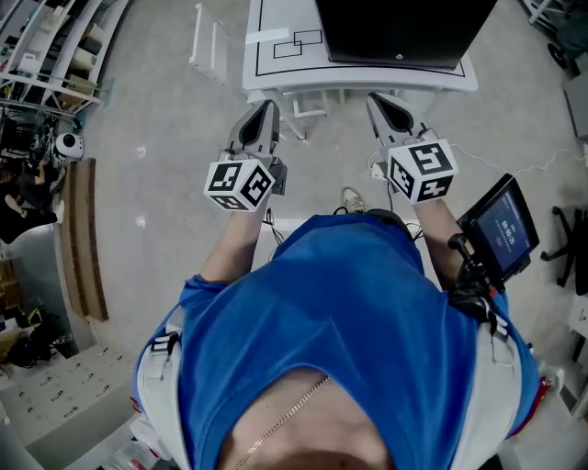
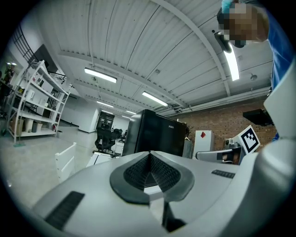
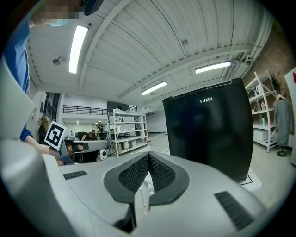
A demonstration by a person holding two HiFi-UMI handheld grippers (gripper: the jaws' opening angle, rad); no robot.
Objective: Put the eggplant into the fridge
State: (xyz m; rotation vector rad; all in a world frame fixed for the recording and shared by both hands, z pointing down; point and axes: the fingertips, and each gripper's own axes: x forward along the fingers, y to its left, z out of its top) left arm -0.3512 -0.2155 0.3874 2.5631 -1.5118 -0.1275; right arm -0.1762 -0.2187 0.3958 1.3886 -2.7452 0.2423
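At the far left of the head view, metal shelving (image 1: 46, 55) stands on the grey floor, and a small white rack (image 1: 209, 41) sits just beside the desk's left corner. Next comes the left tool (image 1: 268, 106), held level and aimed at the desk; in its own view its ribbed pads are pressed together with nothing between them. Ahead, in the middle, the white desk (image 1: 276, 55) is marked with black lines and carries the black fridge (image 1: 395, 27). The fridge stands upright, long axis vertical, with its dark front shut and turned toward the person. The right tool (image 1: 377, 97) is held beside the left one, apart from it and likewise aimed at the fridge; its pads too are closed on each other and pinch nothing. Each tool bears a marker cube above the wrist. Farther right, a small screen (image 1: 501, 229) is strapped by the person's right forearm. The eggplant shows in no view, so its place and heading cannot be told.
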